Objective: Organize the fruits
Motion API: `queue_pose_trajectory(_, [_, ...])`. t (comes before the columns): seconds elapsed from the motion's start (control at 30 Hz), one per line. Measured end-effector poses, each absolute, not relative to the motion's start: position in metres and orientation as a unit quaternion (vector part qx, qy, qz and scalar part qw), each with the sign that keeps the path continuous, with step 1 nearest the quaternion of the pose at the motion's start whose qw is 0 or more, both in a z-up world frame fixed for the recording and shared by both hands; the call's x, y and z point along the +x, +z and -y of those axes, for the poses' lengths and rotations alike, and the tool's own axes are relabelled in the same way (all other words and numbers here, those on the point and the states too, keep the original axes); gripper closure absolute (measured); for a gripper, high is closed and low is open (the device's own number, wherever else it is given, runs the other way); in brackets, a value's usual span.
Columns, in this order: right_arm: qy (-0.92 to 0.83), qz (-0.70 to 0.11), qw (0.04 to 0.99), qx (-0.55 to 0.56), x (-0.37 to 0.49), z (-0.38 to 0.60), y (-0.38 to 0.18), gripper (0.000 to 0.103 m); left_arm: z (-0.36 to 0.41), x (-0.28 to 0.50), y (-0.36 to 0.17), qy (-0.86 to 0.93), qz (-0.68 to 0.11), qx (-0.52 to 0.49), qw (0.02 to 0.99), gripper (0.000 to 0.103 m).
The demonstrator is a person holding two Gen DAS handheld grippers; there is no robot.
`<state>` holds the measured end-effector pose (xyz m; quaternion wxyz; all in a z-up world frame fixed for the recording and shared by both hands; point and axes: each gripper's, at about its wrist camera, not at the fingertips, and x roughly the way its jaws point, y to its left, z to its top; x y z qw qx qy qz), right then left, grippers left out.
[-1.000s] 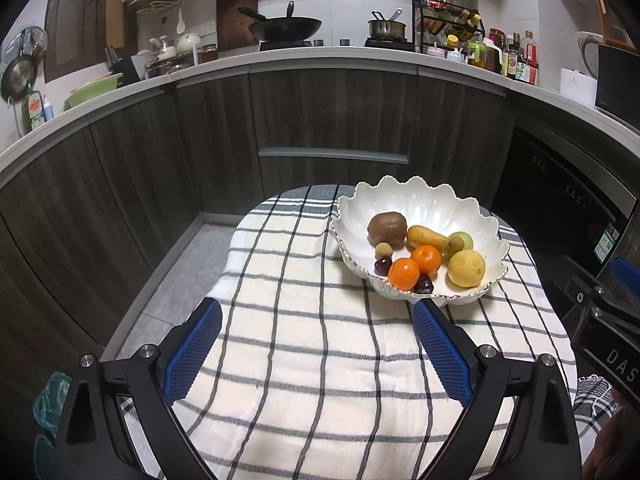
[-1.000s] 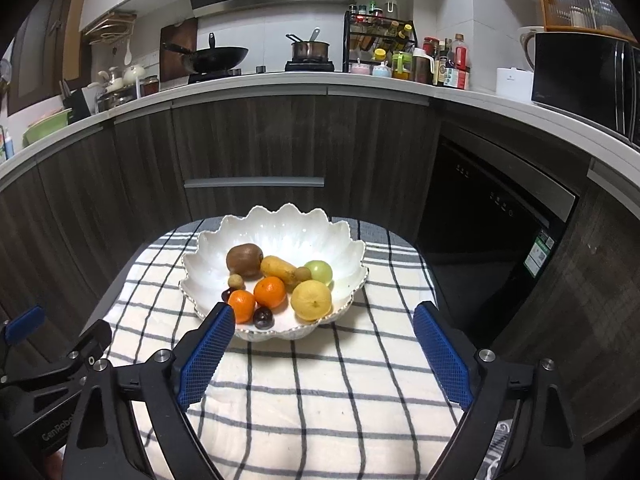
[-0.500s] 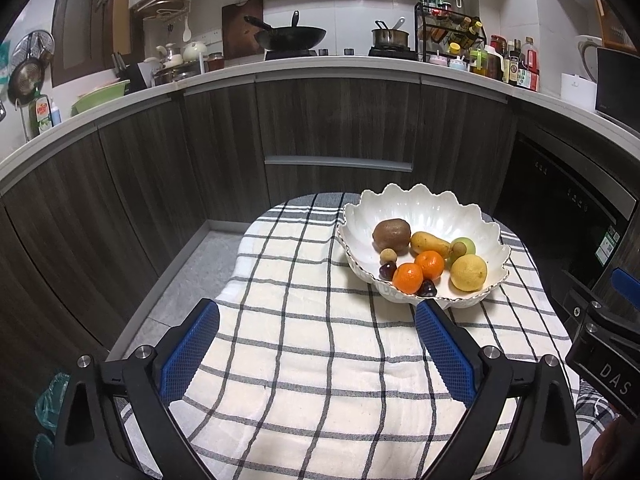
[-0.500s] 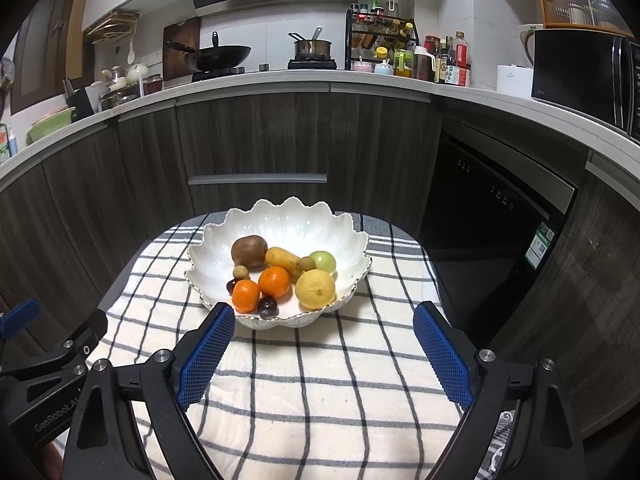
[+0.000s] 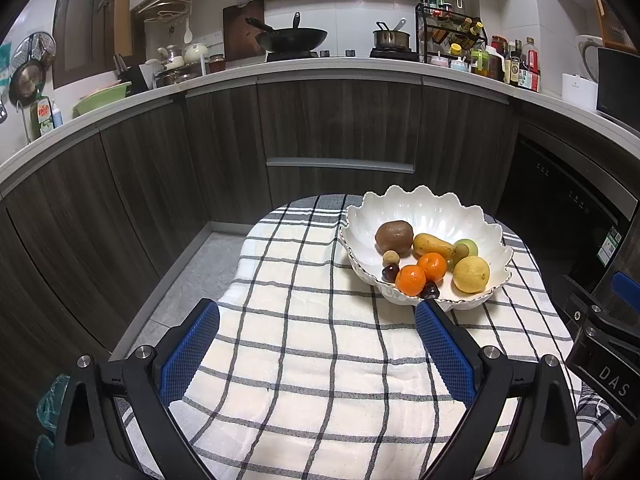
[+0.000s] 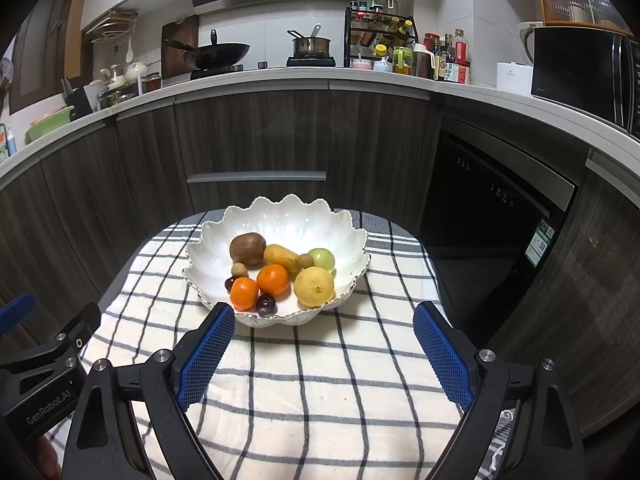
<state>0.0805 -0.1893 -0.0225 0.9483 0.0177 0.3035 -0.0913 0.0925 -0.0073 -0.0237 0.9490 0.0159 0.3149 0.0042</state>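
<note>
Glossy white ceramic bowl [image 6: 280, 220], woven checked cloth [image 6: 320, 380], matt wood-grain cabinets [image 6: 256, 132]

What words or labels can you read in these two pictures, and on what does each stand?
"GenRobot.AI": on the left gripper body, right wrist view.
"DAS": cut off at the frame edge, on the right gripper body, left wrist view.
Dishwasher sticker, bottle labels, microwave logo: too small to read.

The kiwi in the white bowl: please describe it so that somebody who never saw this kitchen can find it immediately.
On the checked cloth stands a white scalloped bowl of fruit. The kiwi lies at the back left of the pile, beside the long yellow-orange fruit. It is the only brown, dull-skinned, egg-shaped fruit, far bigger than the small tan balls nearby.
</note>
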Motion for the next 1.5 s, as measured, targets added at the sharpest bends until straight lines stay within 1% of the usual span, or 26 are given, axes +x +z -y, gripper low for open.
queue_pose_trajectory(0.8, [-0.094,-0.303,0.948,0.019,0.0813,0.1930,-0.0248,0.011,0.0096,0.0897,-0.0213,0.005,-0.309,0.023,0.951,0.003])
queue_pose_trajectory(1.5, [-0.094,-0.306,0.947,0.021,0.0826,0.1938,-0.0277,0.011,0.0151,0.0899,-0.0259,-0.004,-0.318,0.021,0.948,0.003])
